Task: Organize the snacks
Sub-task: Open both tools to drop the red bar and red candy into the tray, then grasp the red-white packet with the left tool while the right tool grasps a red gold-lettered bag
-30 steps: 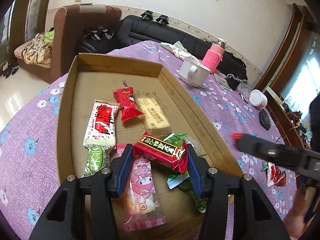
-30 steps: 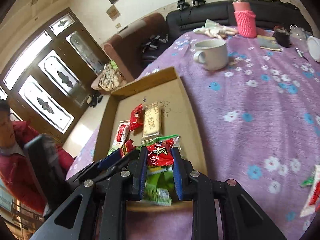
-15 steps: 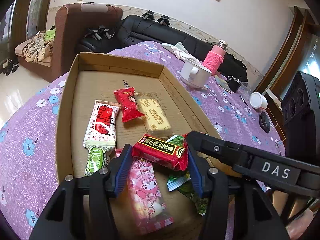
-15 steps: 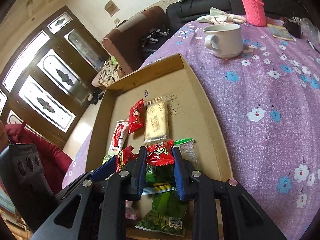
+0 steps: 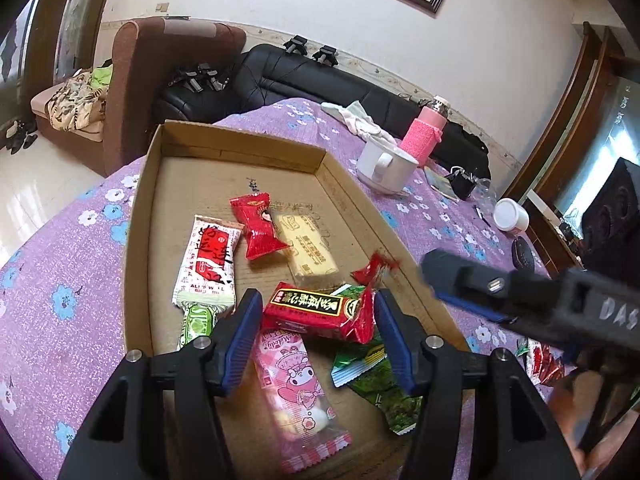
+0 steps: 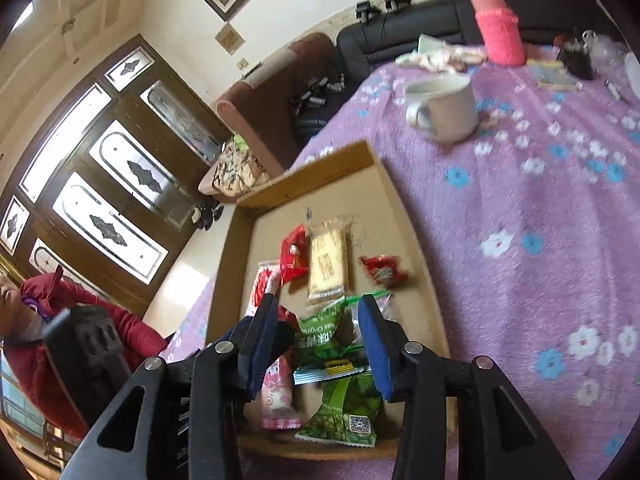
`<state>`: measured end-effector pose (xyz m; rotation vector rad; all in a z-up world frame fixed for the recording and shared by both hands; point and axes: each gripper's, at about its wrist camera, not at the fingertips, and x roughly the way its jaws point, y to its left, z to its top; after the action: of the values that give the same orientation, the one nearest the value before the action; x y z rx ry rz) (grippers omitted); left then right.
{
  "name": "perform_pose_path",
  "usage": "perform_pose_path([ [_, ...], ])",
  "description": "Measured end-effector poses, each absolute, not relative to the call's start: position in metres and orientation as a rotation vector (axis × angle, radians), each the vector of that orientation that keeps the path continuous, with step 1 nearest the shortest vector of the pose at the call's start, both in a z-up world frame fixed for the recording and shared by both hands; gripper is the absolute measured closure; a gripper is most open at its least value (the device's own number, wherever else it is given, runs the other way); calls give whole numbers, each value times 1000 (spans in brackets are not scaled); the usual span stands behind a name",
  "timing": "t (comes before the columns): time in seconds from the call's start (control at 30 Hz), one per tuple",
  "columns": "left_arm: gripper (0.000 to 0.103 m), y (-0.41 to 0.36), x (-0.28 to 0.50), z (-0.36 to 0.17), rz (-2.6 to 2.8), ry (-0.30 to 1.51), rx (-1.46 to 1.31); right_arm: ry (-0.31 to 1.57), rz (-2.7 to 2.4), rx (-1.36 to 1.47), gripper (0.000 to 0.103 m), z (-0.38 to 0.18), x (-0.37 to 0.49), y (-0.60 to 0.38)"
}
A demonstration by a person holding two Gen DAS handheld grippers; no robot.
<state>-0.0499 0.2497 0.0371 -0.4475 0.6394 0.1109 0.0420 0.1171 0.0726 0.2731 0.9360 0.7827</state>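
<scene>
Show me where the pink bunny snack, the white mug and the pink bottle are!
pink bunny snack (image 5: 298, 380), left wrist view, on the cartoon face.
white mug (image 5: 390, 168), left wrist view, on its side wall.
pink bottle (image 6: 500, 36), right wrist view, on its knitted sleeve.

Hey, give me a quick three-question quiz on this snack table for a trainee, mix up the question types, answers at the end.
1. True or false: the white mug stands inside the cardboard tray.
2. What colour is the sleeve on the bottle behind the mug? A green, B pink, C blue.
3. Which snack lies between the fingers of the left gripper?

Key: 1 false, it stands on the purple cloth beside the tray. 2 B. 3 the red-and-black packet.
</scene>
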Motion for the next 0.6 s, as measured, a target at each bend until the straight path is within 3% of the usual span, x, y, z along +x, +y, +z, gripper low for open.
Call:
perform_pose_path([
  [0.1, 44, 249, -51, 39, 112, 627, -445, 890, 769, 248, 57, 99, 42, 106],
  [0.4, 43, 246, -55, 43, 109, 603, -431, 534, 567, 185, 58, 253, 46, 19],
  [0.5, 43, 244, -57, 45, 106, 590, -423, 499, 532, 158, 55, 253, 29, -11],
  [0.6, 43, 241, -58, 47, 100, 582, -408, 592, 497, 159, 55, 208, 22, -39],
])
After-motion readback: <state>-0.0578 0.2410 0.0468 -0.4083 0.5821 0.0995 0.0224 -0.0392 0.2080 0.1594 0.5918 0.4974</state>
